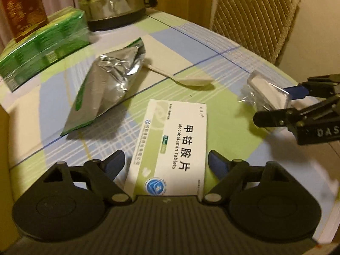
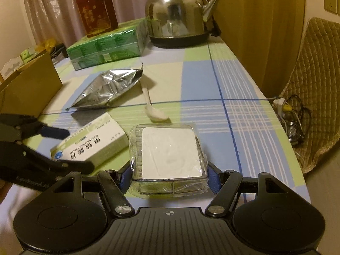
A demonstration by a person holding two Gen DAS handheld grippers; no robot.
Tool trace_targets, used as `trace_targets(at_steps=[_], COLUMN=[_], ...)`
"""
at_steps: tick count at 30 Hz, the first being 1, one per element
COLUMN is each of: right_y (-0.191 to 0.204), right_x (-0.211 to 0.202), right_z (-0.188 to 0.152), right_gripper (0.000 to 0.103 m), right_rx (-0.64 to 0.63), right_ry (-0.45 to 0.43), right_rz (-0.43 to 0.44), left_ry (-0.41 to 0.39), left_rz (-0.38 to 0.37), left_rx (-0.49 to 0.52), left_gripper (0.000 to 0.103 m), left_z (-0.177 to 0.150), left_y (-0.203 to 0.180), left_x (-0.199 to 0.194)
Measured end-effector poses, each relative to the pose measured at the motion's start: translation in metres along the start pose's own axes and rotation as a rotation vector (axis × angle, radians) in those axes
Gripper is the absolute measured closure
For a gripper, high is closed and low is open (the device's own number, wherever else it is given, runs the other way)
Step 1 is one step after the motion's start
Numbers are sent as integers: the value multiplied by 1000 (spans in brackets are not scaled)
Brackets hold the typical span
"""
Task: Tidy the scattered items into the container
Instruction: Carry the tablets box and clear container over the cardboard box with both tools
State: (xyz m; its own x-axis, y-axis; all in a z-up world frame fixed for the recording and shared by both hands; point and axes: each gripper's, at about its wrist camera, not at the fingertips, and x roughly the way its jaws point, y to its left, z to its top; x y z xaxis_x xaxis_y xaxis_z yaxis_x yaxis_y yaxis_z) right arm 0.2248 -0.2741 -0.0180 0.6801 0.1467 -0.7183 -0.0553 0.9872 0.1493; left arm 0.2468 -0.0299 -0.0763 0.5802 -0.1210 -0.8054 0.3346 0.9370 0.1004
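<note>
1. Table [image 2: 197, 78]: covered by a checked cloth in green, blue and white; it carries every item below.
2. Cardboard box [image 2: 31, 85]: brown, open-topped, standing at the table's left edge in the right wrist view, beside the foil pouch. Its contents cannot be made out.
3. Kettle [image 2: 178, 19]: polished steel on a dark base, at the far end of the table, with its spout toward the curtain side.
4. Green wrapped pack [image 2: 106, 48]: film-wrapped, lying just beside the kettle, with a dark red carton [image 2: 96, 10] standing behind it.
5. Left gripper [image 1: 165, 161]: fingers apart, one on either side of the near end of the medicine box; neither blue pad appears to press on it.
6. Right gripper [image 2: 169, 176]: blue pads against both sides of the clear plastic case, clamped on it.
7. Foil pouch [image 1: 106, 82]: crumpled, silver with green edging, lying flat mid-table, well short of the cardboard box.
8. Medicine box [image 1: 172, 150]: white and green, printed "Mecobalamin Tablets", flat on the cloth between the left fingers.
9. Clear plastic case [image 2: 170, 155]: a white square shows inside it and loose film wraps it; it sits just beside the medicine box.
10. Plastic spoon [image 2: 153, 108]: white, lying on the cloth, handle touching the pouch's edge.
</note>
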Motion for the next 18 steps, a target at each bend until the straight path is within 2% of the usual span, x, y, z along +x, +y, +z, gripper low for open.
trace_targets(at_steps=[3, 18], right_y=[0, 28], right_x=[-1, -31], right_z=[-3, -19], right_gripper=[37, 37], right_rx=[8, 22], right_ry=[5, -2], right_rz=[3, 21], left_ry=[22, 25], left_rz=[-5, 36], left_rx=[6, -104], left_gripper=[35, 36], left_z=[-2, -44], left_y=[-4, -21], left_x=[2, -60])
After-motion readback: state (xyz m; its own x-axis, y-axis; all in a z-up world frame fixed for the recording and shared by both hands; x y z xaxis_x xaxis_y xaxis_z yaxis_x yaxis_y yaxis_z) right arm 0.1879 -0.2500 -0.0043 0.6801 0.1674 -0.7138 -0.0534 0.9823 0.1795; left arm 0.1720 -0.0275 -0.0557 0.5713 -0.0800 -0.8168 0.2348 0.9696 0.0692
